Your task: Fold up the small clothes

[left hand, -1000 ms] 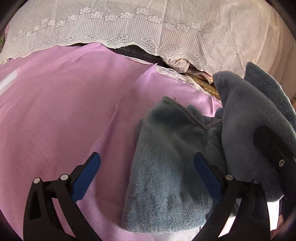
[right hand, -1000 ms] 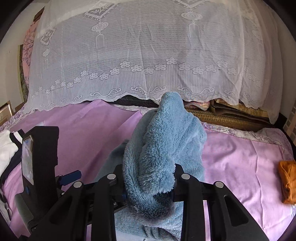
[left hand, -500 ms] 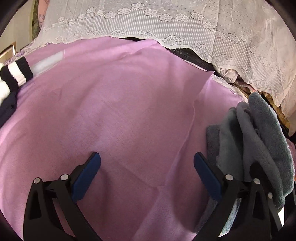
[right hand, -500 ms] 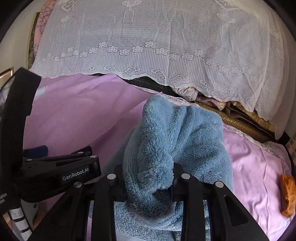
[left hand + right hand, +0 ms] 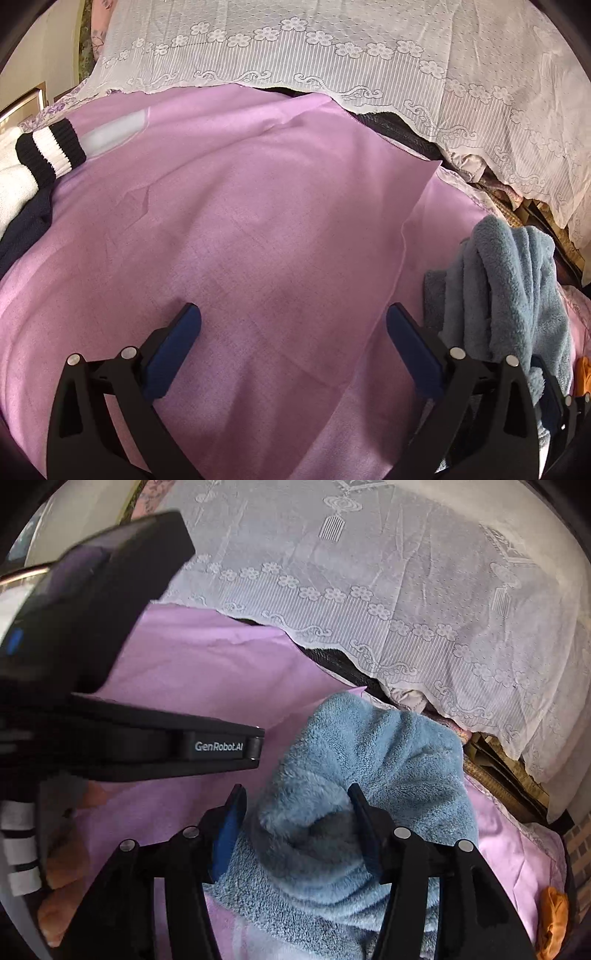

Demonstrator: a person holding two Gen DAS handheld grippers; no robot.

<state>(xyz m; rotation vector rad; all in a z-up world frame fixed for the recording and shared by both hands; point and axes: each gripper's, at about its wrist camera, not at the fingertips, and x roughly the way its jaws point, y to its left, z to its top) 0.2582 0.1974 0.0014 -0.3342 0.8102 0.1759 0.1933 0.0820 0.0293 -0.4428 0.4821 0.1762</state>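
Right tongs [image 5: 295, 812] have just been opening, the fleece [image 5: 369, 775] loose between them. Left tongs [image 5: 293, 328] gape empty over the sheet [image 5: 258, 221]; only their view shows the striped cuff [image 5: 48, 151].

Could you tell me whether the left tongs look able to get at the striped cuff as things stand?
Probably yes. The left tongs are open and empty, and only bare pink sheet lies between them and the striped cuff at the far left.

Right gripper [image 5: 295, 825], lower centre, has just been opening; blue fleece [image 5: 369, 760] bunches between its jaws on pink sheet [image 5: 207, 672]. Lace [image 5: 369, 572] fills the top.
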